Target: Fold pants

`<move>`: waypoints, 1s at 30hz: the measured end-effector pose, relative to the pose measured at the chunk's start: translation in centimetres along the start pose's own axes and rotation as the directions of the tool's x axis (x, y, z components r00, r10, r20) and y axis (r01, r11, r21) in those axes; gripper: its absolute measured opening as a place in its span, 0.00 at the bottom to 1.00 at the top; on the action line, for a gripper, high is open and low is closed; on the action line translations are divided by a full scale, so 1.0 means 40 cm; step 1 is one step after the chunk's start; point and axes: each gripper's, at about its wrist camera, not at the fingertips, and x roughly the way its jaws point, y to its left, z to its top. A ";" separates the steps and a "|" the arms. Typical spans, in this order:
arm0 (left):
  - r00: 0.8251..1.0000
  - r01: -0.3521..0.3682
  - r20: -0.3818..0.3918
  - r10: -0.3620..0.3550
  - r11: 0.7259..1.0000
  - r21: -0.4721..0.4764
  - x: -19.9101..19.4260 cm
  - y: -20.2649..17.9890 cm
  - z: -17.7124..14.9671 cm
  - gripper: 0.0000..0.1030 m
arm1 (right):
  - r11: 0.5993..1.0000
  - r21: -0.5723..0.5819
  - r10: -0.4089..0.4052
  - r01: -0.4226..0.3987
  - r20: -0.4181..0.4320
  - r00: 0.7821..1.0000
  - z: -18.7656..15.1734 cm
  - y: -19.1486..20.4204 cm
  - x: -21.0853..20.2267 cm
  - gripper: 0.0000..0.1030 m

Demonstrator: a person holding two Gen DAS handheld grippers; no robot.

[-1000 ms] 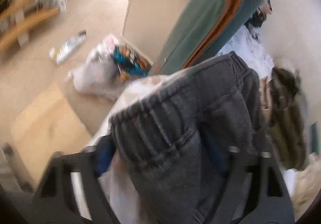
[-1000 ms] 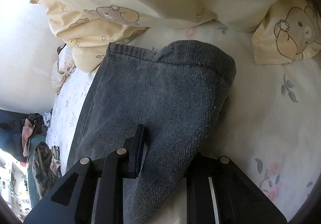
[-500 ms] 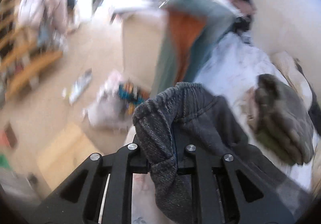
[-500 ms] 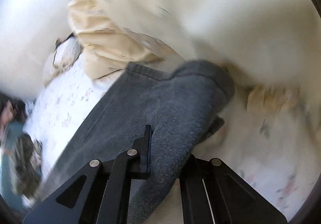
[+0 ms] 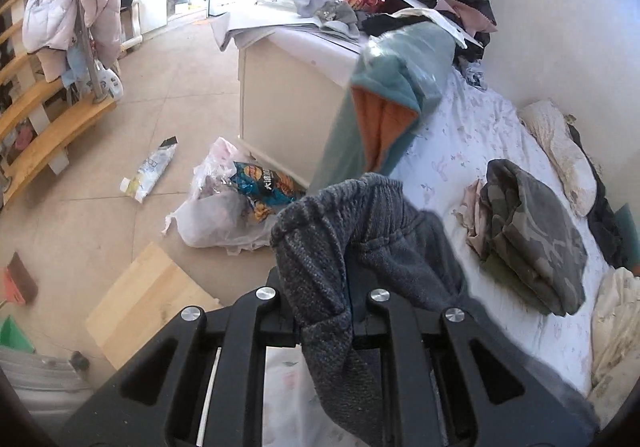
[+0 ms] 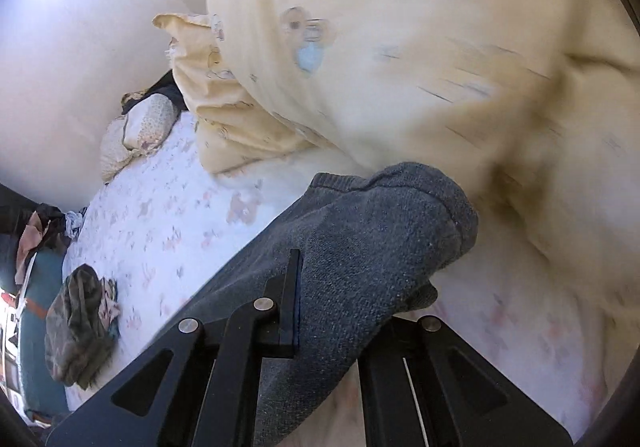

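Observation:
The dark grey knit pants (image 5: 360, 231) hang lifted over the bed. My left gripper (image 5: 326, 303) is shut on their bunched elastic waistband, held up above the bed's floor-side edge. My right gripper (image 6: 340, 295) is shut on the pants' leg end (image 6: 380, 231), with the cuff draped over the fingers, close to the yellow bear-print duvet (image 6: 400, 59). The cloth runs back from each gripper out of view.
The bed has a white floral sheet (image 5: 460, 143). A folded camouflage garment (image 5: 532, 231) lies on it, also in the right wrist view (image 6: 76, 315). A teal and orange blanket (image 5: 384, 115) hangs off a cabinet (image 5: 280, 103). A plastic bag (image 5: 228, 207) and wooden board (image 5: 144, 295) lie on the floor.
My left gripper closed on the waistband and lifted it, swinging the view up toward the room. My right gripper rose and tilted with the leg end, nearer the duvet.

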 end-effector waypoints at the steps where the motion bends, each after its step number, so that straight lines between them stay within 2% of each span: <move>1: 1.000 0.004 -0.014 -0.004 1.000 0.002 -0.017 0.020 0.008 0.11 | 1.000 0.003 -0.011 0.011 -0.008 1.000 -0.020 -0.007 -0.021 0.05; 7: 0.999 0.005 -0.045 -0.003 0.999 0.041 -0.135 0.186 0.014 0.11 | 0.991 0.103 -0.078 0.088 -0.101 0.992 -0.164 -0.094 -0.139 0.05; 9: 0.997 0.010 -0.078 -0.005 0.998 0.067 -0.147 0.238 0.010 0.11 | 0.979 0.149 -0.118 0.142 -0.157 0.981 -0.232 -0.135 -0.171 0.05; 11: 0.993 0.015 -0.116 -0.002 0.993 0.116 -0.136 0.260 -0.009 0.11 | 0.973 0.139 -0.155 0.184 -0.194 0.969 -0.293 -0.154 -0.196 0.05; 13: 0.988 0.000 -0.151 0.032 0.978 0.207 -0.102 0.257 -0.044 0.12 | 0.968 0.090 -0.208 0.234 -0.235 0.949 -0.329 -0.165 -0.187 0.09; 14: 0.983 -0.006 -0.175 0.050 0.969 0.247 -0.076 0.253 -0.065 0.12 | 0.961 0.048 -0.248 0.271 -0.280 0.927 -0.347 -0.171 -0.166 0.25; 15: 0.976 -0.016 -0.203 0.073 0.963 0.269 -0.045 0.253 -0.083 0.12 | 0.946 -0.020 -0.311 0.324 -0.343 0.886 -0.369 -0.175 -0.131 0.40; 16: 0.968 -0.018 -0.236 0.080 0.967 0.254 -0.024 0.259 -0.091 0.12 | 0.921 -0.089 -0.381 0.379 -0.396 0.835 -0.389 -0.178 -0.102 0.51; 17: 0.958 -0.002 -0.277 0.071 0.970 0.241 -0.004 0.262 -0.095 0.12 | 0.898 -0.152 -0.436 0.412 -0.424 0.794 -0.410 -0.176 -0.084 0.50; 18: 0.956 0.000 -0.283 0.075 0.966 0.258 0.000 0.260 -0.097 0.12 | 0.883 -0.189 -0.468 0.429 -0.408 0.784 -0.415 -0.169 -0.088 0.50; 21: 0.962 0.016 -0.267 0.059 0.962 0.271 -0.015 0.255 -0.098 0.12 | 0.769 -0.276 -0.639 0.577 -0.290 0.712 -0.396 -0.127 -0.138 0.54; 22: 0.963 0.028 -0.266 0.043 0.965 0.259 -0.020 0.257 -0.097 0.12 | 0.753 -0.284 -0.655 0.594 -0.237 0.717 -0.383 -0.097 -0.168 0.54; 23: 0.964 0.040 -0.266 0.028 0.968 0.248 -0.026 0.255 -0.096 0.12 | 0.757 -0.283 -0.646 0.589 -0.186 0.741 -0.374 -0.059 -0.202 0.55; 24: 0.963 0.051 -0.268 0.015 0.970 0.236 -0.028 0.256 -0.093 0.12 | 0.773 -0.290 -0.618 0.564 -0.144 0.773 -0.375 -0.015 -0.232 0.56; 25: 0.963 0.065 -0.271 -0.002 0.972 0.224 -0.033 0.257 -0.090 0.13 | 0.825 -0.319 -0.519 0.466 -0.105 0.848 -0.395 0.059 -0.268 0.56; 26: 0.962 0.076 -0.271 -0.014 0.973 0.218 -0.038 0.257 -0.090 0.13 | 0.870 -0.374 -0.387 0.322 -0.113 0.915 -0.430 0.138 -0.289 0.55; 27: 0.962 0.084 -0.271 -0.022 0.973 0.217 -0.040 0.255 -0.090 0.13 | 0.882 -0.434 -0.279 0.184 -0.168 0.945 -0.479 0.213 -0.296 0.55; 28: 0.963 0.085 -0.270 -0.023 0.972 0.218 -0.043 0.250 -0.089 0.13 | 0.875 -0.483 -0.188 0.045 -0.251 0.950 -0.551 0.300 -0.297 0.54; 29: 0.963 0.083 -0.270 -0.021 0.972 0.221 -0.044 0.246 -0.090 0.13 | 0.865 -0.499 -0.117 -0.057 -0.310 0.943 -0.610 0.359 -0.300 0.54; 30: 0.963 0.079 -0.270 -0.015 0.971 0.227 -0.043 0.240 -0.092 0.13 | 0.841 -0.508 -0.028 -0.187 -0.386 0.922 -0.688 0.432 -0.304 0.51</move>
